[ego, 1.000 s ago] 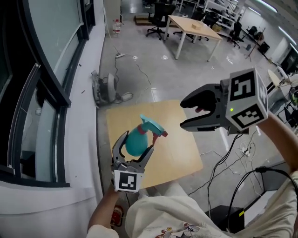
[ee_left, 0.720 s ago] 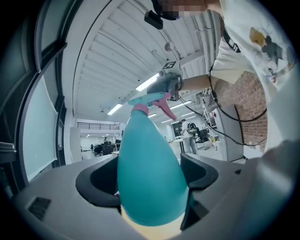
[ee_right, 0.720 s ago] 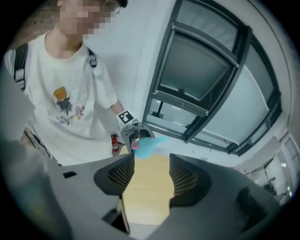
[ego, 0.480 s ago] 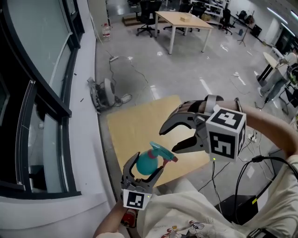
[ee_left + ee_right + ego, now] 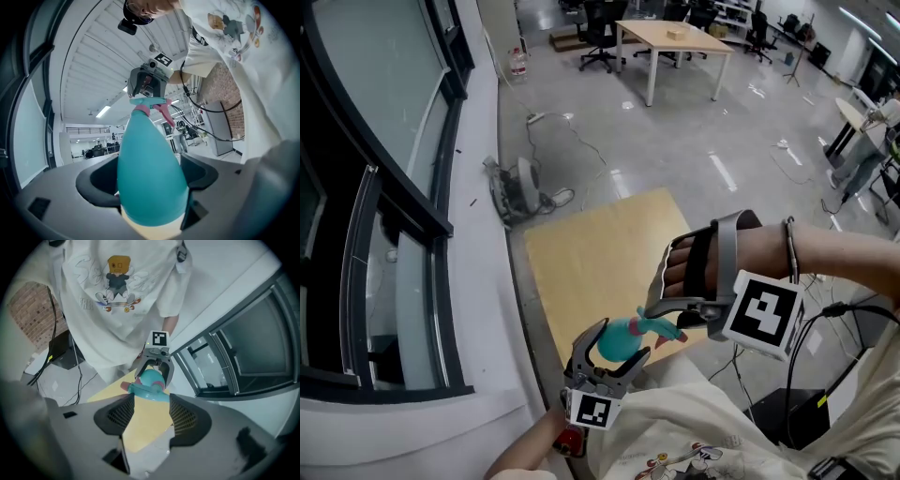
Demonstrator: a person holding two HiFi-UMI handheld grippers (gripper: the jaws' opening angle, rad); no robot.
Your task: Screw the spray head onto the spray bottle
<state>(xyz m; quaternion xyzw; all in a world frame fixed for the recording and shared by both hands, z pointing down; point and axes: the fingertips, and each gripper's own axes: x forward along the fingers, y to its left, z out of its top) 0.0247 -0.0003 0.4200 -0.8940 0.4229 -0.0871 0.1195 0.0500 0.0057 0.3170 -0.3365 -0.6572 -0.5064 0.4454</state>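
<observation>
Over one table: left gripper clamps one teal bottle (head seemingly attached); right gripper spread wide.

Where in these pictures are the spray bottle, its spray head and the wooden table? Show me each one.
spray bottle (image 5: 150, 178): left gripper view, on the teal body.
spray head (image 5: 146, 391): right gripper view, on its teal top.
wooden table (image 5: 591, 253): head view, on the bare top.
</observation>
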